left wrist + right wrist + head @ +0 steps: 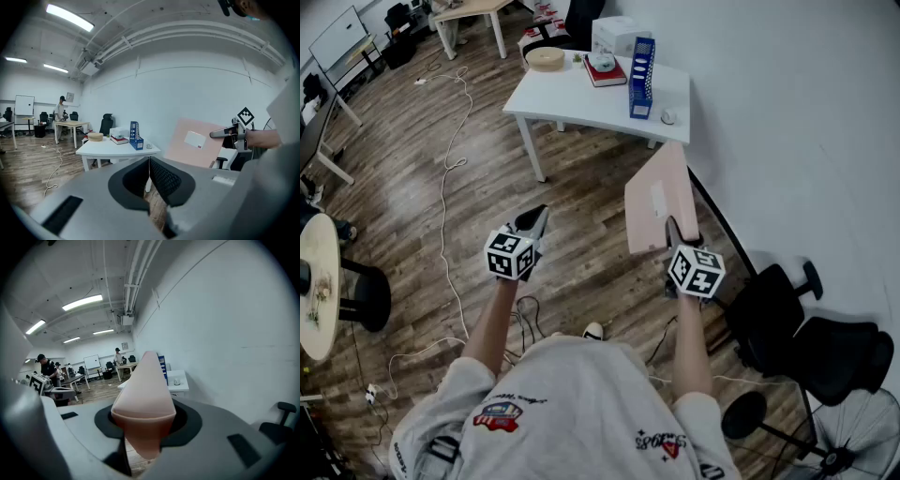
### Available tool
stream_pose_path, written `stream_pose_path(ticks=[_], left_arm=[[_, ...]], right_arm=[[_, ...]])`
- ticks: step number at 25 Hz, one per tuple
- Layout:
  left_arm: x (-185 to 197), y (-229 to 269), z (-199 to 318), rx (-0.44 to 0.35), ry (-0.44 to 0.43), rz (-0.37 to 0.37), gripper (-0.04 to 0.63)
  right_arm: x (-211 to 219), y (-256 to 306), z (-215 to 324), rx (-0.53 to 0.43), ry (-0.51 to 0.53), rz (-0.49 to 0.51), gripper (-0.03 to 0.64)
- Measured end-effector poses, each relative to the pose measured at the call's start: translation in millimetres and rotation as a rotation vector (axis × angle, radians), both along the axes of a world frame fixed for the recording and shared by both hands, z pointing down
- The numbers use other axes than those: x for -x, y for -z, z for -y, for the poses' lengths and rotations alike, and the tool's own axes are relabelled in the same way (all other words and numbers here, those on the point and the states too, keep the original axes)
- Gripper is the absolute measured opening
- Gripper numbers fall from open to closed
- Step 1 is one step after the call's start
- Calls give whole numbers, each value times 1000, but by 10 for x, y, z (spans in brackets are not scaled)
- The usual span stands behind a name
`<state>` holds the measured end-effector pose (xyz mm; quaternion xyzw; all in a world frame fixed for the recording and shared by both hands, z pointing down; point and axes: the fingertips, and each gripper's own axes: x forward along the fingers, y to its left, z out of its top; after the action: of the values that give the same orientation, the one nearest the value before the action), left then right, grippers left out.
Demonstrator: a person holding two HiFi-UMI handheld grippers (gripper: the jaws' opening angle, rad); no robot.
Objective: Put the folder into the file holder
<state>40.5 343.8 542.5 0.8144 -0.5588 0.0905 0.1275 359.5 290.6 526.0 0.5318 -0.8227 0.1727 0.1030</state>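
Pinches the pink folder (656,202) by its near edge in the right tool (673,232), pads pressed on both faces, the folder tilted up and away over the wood floor (581,244). Holds the left tool (534,217) pressed together with nothing in it, level with the right one and well apart from the folder.

Faces the white table (572,108) across an open stretch of bare floor, with the folder in the air well short of the table's near edge. Shows the blue file holder (641,77) upright toward the table's right end, its foot close to the near edge. Has a small white round object (668,117) just beside the holder, by the near-right corner. Also carries a red book (605,75) just left of the holder, a white box (614,36) at the far edge and a round wooden dish (546,58) toward the far-left corner.

Stands close to the white wall (787,141) on the right, a dark line running along its foot just beside the folder. Crowds the right side with a black office chair (797,328) near the right tool and a fan (853,450) behind it. Loops a white cable (445,178) over the floor well to the left of the folder.
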Motion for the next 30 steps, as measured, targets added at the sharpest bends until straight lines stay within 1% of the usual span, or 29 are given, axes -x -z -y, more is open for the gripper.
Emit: stream_pose_path(ticks=[5,10,16,22,26,30], left_arm=[[35,-45,-28,15,9,-4,8],[46,-45,-41,21,17,-10,8],[83,-89,-143,30,44,-4,8],[257,-203,-285,52,98,-5,8],[396,-185,-210,44,132,-13,8],[608,-242,-80,46,158,-26,8]], right_arm=[[12,-79,-16,34,35,16,166],[67,-141,-41,61,65,-30,164],[132,-206,-36,81,100,-20,166],[323,-336,-19,104,149,-7,167],[502,-359,126,111,187,-13,167],[768,-363,348,110,219,-31,167]])
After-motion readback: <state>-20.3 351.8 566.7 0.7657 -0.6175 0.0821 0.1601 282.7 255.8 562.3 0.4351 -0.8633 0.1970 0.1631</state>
